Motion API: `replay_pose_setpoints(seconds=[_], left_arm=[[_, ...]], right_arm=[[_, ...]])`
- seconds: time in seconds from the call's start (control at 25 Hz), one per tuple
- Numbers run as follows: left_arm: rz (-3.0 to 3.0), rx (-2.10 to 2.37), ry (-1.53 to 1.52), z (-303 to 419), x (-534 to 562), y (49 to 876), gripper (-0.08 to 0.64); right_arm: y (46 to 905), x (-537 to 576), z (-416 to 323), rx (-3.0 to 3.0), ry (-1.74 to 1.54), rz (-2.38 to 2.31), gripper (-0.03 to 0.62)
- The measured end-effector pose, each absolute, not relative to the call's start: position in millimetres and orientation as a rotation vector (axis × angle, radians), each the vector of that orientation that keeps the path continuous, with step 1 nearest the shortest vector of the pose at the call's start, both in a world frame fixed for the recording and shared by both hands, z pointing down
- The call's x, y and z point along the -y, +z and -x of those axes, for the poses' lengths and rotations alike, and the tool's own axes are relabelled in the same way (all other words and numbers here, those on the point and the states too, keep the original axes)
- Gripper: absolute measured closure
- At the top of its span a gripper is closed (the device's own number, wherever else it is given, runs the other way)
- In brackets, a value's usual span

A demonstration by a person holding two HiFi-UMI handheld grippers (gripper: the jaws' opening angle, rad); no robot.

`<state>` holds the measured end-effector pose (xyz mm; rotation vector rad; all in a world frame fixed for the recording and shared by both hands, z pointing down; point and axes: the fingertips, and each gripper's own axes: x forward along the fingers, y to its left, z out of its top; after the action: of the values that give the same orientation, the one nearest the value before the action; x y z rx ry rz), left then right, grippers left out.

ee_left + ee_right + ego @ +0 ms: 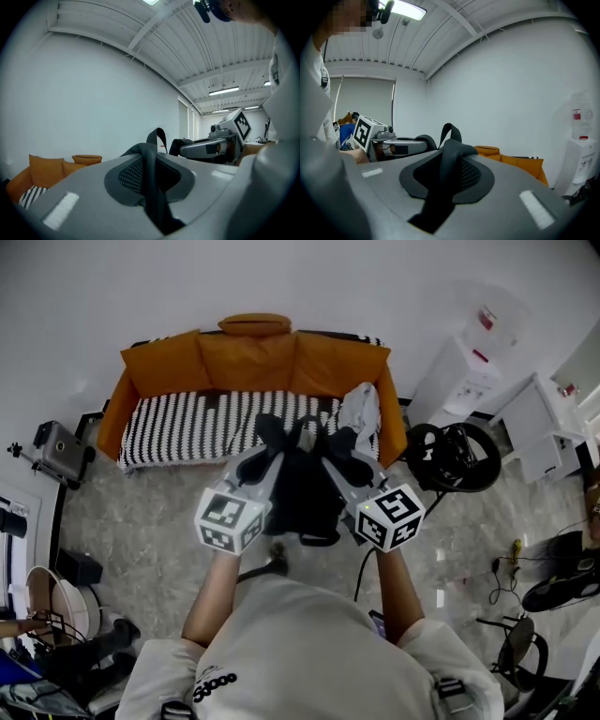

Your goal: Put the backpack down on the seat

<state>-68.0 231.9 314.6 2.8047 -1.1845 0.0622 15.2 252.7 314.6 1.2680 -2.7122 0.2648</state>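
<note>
Backpack [305, 491] hangs between left tongs [268, 454] and right tongs [335, 454] (straps [152, 187] clamped).

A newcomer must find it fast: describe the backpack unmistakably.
Find the orange sofa with the striped seat against the white wall. Before it, the left gripper and right gripper each pinch a strap of the backpack, hanging between them. It is black and off the floor, unlike the pale cloth on the sofa.

Both my forearms [214, 589] reach forward, side by side and apart. My left gripper [267, 463] and right gripper [336, 465] point ahead, tips angled toward each other. Each pair of jaws is nearly together, clamped on a black strap [151, 187].
</note>
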Motion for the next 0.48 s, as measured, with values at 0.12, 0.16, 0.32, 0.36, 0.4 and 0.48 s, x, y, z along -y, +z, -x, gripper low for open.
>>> replay_pose_setpoints(seconds=[0.12,0.16,0.32,0.36,0.4,0.48], left_arm=[[-2.793,1.181,0.079,71,-204,317,0.514],[-2.789,1.179,0.084,72,-196,319,0.514],[-2.776,1.170,0.096,75,-162,323,0.514],[-2.774,1.167,0.098,75,-154,324,0.514],[-2.775,1.162,0.100,75,-147,325,0.514],[-2.776,1.153,0.106,74,-134,327,0.514]], right_arm=[[317,-224,-12,2.712,0.293,-1.267,0.520],[319,-215,-11,2.710,0.304,-1.262,0.518],[324,-182,-7,2.704,0.327,-1.255,0.520],[325,-174,-7,2.700,0.333,-1.264,0.520],[326,-166,-7,2.696,0.338,-1.276,0.520],[327,-151,-8,2.690,0.348,-1.294,0.522]])
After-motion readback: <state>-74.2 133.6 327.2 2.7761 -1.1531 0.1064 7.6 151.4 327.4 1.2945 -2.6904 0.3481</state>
